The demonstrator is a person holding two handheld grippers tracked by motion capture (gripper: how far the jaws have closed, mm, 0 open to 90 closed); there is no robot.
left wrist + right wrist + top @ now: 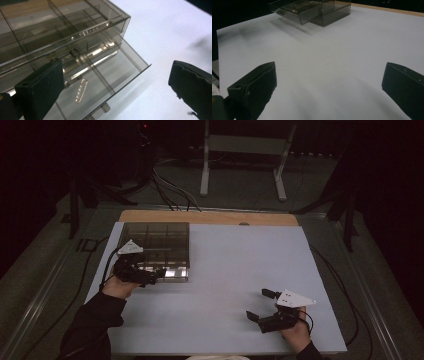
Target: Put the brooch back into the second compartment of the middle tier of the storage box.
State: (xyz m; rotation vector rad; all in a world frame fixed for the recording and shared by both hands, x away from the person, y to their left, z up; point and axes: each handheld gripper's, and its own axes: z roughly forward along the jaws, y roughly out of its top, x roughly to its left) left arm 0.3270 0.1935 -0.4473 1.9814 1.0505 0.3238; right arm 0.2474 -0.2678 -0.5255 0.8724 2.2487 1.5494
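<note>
A smoked clear plastic box (156, 240) with several compartments stands at the far left of the white table top (240, 270). Its lower drawer (125, 67) is pulled out toward me. A small copper-coloured clip (81, 90) lies flat on the drawer's floor. My left gripper (152, 276) hangs just over the drawer's front, its jaws wide apart with nothing between them (115, 85). My right gripper (259, 304) rests low near the front right of the table, open and empty (328, 87). It faces the box (329, 12) across bare table.
A wooden strip (210, 217) edges the table's far side. Behind it on the floor stand a white metal frame (245, 155) and dark cables (170, 190). Each gripper trails a cable off the table's side.
</note>
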